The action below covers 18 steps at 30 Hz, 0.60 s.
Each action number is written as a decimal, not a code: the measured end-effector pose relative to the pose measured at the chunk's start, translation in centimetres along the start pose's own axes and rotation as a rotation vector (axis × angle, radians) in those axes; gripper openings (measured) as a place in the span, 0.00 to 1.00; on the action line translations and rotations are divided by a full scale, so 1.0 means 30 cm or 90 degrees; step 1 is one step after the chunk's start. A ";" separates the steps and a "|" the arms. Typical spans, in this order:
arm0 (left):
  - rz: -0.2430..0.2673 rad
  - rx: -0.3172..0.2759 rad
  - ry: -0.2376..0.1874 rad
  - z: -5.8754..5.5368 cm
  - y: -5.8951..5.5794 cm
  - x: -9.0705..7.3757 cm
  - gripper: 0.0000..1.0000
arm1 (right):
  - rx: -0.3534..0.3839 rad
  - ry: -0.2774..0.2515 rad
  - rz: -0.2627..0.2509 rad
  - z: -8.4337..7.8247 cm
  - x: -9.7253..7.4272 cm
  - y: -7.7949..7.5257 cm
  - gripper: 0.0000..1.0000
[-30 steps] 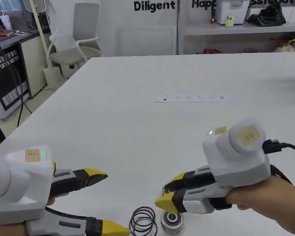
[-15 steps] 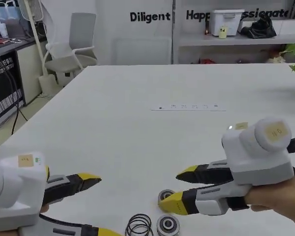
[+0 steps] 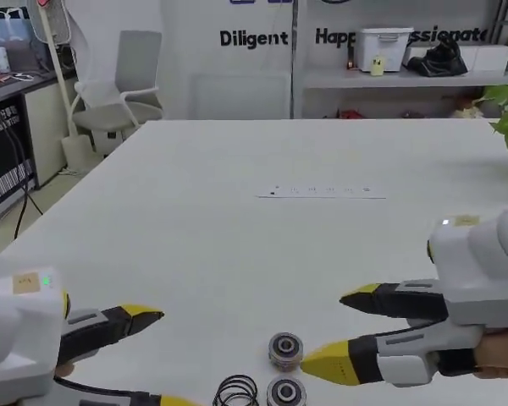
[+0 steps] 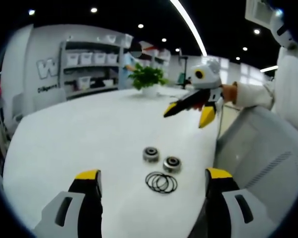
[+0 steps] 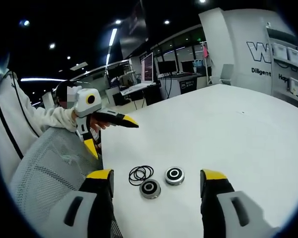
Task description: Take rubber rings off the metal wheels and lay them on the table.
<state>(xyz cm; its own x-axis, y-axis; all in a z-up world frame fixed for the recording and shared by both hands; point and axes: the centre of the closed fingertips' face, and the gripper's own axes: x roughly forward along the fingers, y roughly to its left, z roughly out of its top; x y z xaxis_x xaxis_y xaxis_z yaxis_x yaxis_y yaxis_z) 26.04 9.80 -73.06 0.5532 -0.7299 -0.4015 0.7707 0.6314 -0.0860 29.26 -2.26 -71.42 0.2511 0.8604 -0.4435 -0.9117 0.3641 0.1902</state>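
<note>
1. The white table (image 3: 237,211) stretches out before you, with the work lying near its front edge.
2. Your right gripper (image 3: 324,331) hovers low over the table at the right, jaws spread wide and holding nothing.
3. Your left gripper (image 3: 171,359) hangs at the left, jaws likewise apart and empty.
4. Two metal wheels (image 3: 285,348) lie flat and close together between the grippers.
5. A small heap of black rubber rings (image 3: 237,391) rests on the table just left of the nearer wheel.

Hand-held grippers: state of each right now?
Left hand-held gripper: open, holding nothing.
Right hand-held gripper: open, holding nothing.
</note>
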 end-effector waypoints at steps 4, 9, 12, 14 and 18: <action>0.001 -0.004 -0.004 0.001 -0.001 -0.003 0.87 | 0.010 -0.016 -0.015 0.001 -0.036 -0.009 0.75; 0.005 -0.004 -0.007 0.001 0.000 -0.008 0.88 | 0.019 -0.034 -0.020 -0.022 -0.074 -0.021 0.79; 0.008 -0.006 -0.011 0.003 -0.002 -0.013 0.88 | 0.027 -0.037 -0.021 -0.038 -0.084 -0.018 0.82; 0.011 -0.011 -0.012 0.001 0.000 -0.016 0.88 | 0.032 -0.037 -0.026 -0.054 -0.095 -0.020 0.83; 0.014 -0.017 -0.017 0.004 0.003 -0.017 0.89 | 0.042 -0.029 -0.033 -0.089 -0.109 -0.019 0.85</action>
<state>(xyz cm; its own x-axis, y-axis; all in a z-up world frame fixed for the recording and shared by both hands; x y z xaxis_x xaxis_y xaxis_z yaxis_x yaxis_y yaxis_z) 25.86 10.20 -72.77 0.5784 -0.7224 -0.3789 0.7499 0.6537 -0.1016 28.10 -6.24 -72.44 0.3131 0.8544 -0.4147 -0.8738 0.4302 0.2266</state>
